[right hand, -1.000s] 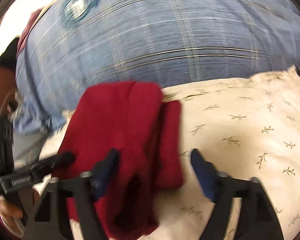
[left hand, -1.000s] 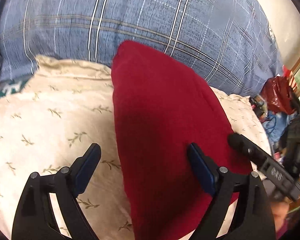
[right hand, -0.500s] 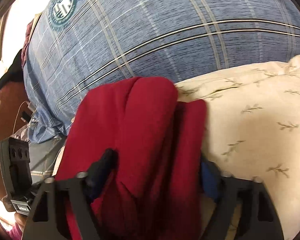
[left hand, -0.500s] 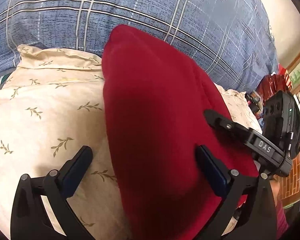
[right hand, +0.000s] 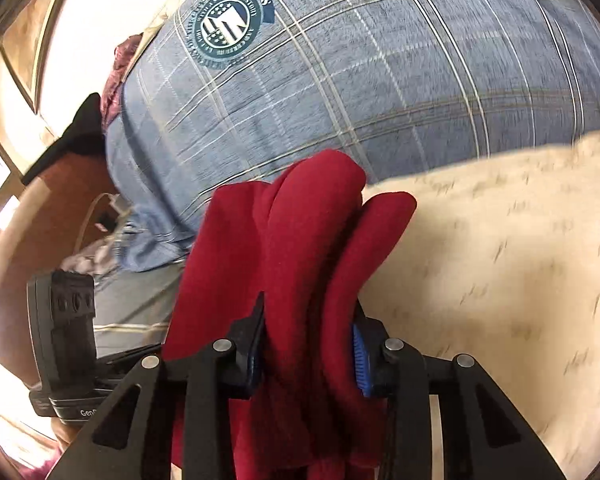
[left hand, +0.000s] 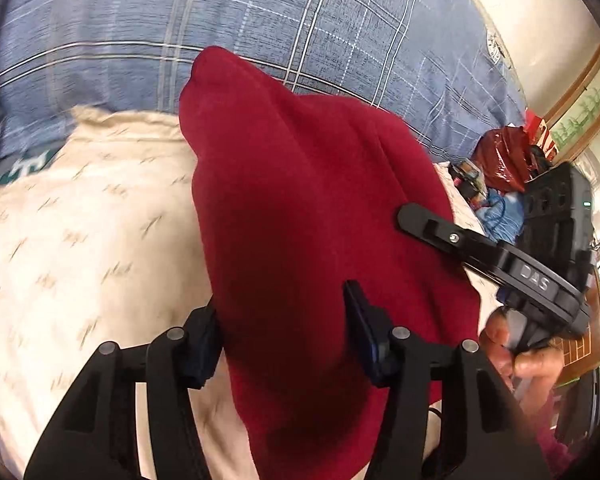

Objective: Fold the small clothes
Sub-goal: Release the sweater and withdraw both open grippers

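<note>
Where tongs [right hand: 308, 344] pinch: bunched fleecy red cloth [right hand: 300, 232].

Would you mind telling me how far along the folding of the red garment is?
Already done: the red garment lies in several stacked layers on the cream sheet. In hand: the right gripper and left gripper both have jaws closed on it. Left: setting it down flat and letting go.

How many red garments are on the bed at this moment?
1. A single folded red garment lies on the cream leaf-print sheet, in front of the blue plaid pillow. Both the left gripper and right gripper are clamped on it. Nothing else red shows; anything beneath is hidden.
</note>
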Motion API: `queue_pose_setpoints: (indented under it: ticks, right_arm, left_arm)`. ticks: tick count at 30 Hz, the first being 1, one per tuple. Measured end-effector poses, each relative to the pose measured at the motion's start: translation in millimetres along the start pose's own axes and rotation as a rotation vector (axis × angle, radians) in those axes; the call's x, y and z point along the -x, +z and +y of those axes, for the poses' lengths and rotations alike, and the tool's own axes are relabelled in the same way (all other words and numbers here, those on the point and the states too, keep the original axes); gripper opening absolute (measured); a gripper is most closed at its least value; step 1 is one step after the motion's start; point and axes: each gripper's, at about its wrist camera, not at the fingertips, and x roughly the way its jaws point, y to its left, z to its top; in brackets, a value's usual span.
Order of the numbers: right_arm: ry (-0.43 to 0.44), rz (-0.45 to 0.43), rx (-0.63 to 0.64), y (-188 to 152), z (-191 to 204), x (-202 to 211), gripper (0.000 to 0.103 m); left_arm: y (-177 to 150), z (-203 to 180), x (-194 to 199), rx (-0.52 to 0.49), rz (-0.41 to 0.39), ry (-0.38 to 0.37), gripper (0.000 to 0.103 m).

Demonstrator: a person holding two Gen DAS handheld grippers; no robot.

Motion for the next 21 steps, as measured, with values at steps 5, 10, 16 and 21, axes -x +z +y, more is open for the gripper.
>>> queue_pose_setpoints:
  ticks: [5, 10, 16, 21]
  right_arm:
    - [-0.099, 0.137, 0.004, -24, -2, -33, 0.043]
    - [-0.199, 0.033, 0.109, -28, 22, 3, 0.047]
    - [-0.159, -0.005, 0.238, -49, 60, 33, 0.04]
    - [-0.188, 0.069, 0.301, -83, 63, 12, 0.033]
  left_arm:
    - [-31, 21, -15, 0.059, 0.056, 0.108, 0.057]
    - [-37, 29, 3, 0.087, -0.025, 0.137, 0.065]
    - [-40, 24, 16, 0.046, -0.116, 0.257, 0.074]
    - [-51, 24, 17, 0.023, -0.143, 0.306, 0.074]
